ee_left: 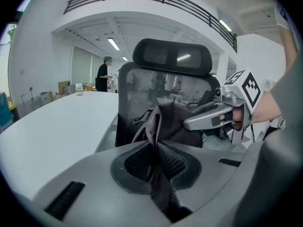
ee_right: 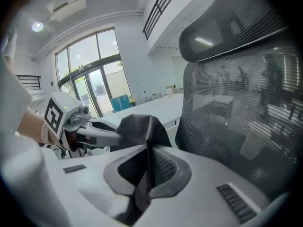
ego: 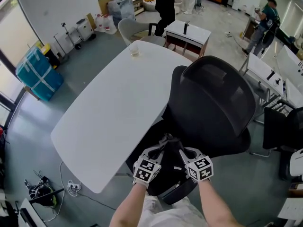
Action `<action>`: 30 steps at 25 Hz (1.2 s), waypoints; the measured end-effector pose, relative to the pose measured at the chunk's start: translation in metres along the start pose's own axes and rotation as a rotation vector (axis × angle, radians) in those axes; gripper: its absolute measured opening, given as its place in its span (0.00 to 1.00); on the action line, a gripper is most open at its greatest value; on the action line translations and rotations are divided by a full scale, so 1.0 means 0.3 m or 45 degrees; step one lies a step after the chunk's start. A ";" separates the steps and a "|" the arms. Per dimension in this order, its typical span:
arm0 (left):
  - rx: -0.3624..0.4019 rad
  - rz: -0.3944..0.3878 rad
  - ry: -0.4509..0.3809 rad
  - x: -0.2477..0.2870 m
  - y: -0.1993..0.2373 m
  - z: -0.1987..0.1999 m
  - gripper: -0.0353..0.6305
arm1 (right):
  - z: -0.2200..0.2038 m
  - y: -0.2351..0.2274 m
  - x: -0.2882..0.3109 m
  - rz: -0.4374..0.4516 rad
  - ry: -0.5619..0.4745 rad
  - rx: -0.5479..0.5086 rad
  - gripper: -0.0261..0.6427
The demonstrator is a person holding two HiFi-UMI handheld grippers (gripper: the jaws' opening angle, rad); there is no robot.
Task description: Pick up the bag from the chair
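Note:
The bag (ego: 171,144) is dark, limp fabric held up over the seat of a black mesh office chair (ego: 213,103). My left gripper (ego: 161,149) and right gripper (ego: 182,150) meet at it from either side, close together. In the left gripper view the jaws of the left gripper (ee_left: 158,160) are shut on a fold of the bag (ee_left: 168,119), with the right gripper (ee_left: 199,121) also clamped on it. In the right gripper view the right gripper (ee_right: 149,167) pinches the bag (ee_right: 137,126), and the left gripper (ee_right: 106,136) grips its far edge. The chair back (ee_right: 246,103) stands close by.
A white oval table (ego: 104,112) lies left of the chair, with a cup (ego: 134,51) at its far end. Blue bins (ego: 38,74) stand at the left wall, and cables (ego: 42,190) lie on the floor. A small desk (ego: 187,32) and people are beyond.

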State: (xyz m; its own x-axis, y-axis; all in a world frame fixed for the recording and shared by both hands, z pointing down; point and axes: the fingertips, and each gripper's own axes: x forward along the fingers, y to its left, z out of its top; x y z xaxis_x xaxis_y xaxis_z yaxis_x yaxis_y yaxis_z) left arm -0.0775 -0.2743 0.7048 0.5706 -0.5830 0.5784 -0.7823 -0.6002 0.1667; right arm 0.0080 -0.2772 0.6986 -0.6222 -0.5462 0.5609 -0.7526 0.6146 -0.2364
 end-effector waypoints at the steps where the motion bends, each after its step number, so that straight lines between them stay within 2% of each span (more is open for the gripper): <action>1: -0.005 0.003 -0.008 -0.012 -0.005 0.010 0.12 | 0.008 0.006 -0.011 -0.001 -0.007 0.002 0.07; 8: -0.002 0.028 -0.122 -0.117 -0.027 0.144 0.12 | 0.131 0.054 -0.101 0.003 -0.125 -0.021 0.07; 20: 0.057 0.114 -0.374 -0.371 -0.048 0.470 0.12 | 0.482 0.163 -0.293 -0.001 -0.392 -0.187 0.07; 30: 0.073 0.111 -0.506 -0.500 -0.106 0.660 0.12 | 0.664 0.200 -0.437 -0.037 -0.532 -0.248 0.07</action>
State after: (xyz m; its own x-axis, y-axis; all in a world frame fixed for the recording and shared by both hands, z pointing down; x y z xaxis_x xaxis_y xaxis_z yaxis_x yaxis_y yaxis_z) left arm -0.0888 -0.2763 0.4548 0.5636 -0.7924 0.2333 -0.8232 -0.5621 0.0798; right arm 0.0015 -0.2821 0.4528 -0.6653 -0.7226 0.1879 -0.7411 0.6695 -0.0493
